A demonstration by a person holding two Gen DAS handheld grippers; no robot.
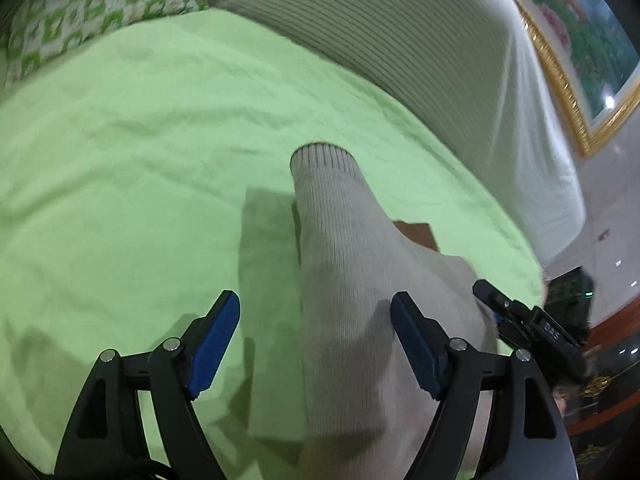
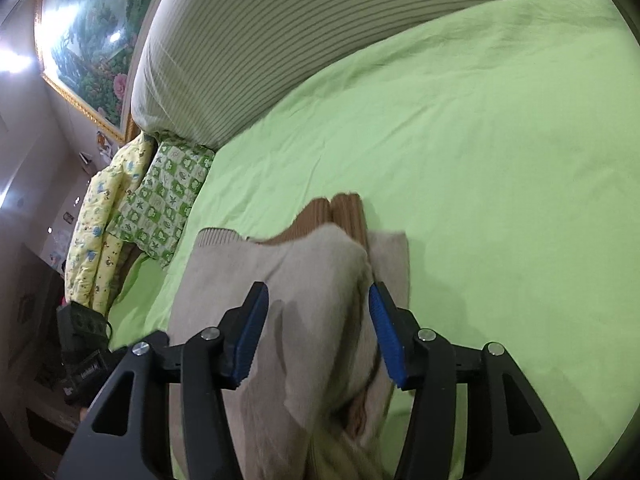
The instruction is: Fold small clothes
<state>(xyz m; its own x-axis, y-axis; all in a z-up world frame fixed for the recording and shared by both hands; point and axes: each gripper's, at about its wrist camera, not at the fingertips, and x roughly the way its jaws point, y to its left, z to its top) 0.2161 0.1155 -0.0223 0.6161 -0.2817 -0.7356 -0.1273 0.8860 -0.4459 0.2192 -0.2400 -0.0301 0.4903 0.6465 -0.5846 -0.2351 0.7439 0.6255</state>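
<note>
A beige knitted sweater [image 1: 360, 264] lies on the green bed sheet [image 1: 120, 160], one sleeve stretched away from me and ending in a ribbed cuff [image 1: 320, 156]. My left gripper [image 1: 316, 304] is open above that sleeve, with its blue pads clear of the knit. In the right wrist view the same sweater [image 2: 304, 280] is bunched up, and a brown ribbed part [image 2: 348, 208] shows beyond it. My right gripper [image 2: 318, 296] is open, with the raised fold between its pads. Its black finger [image 1: 520, 316] also shows at the sweater's right edge.
A striped cream headboard cushion [image 1: 400, 40] runs along the far side of the bed. A green checked pillow [image 2: 164, 200] and a yellow printed quilt [image 2: 96, 232] lie at one end. A gold-framed painting [image 2: 88, 40] hangs on the wall. Dark objects [image 2: 80, 320] sit past the bed's edge.
</note>
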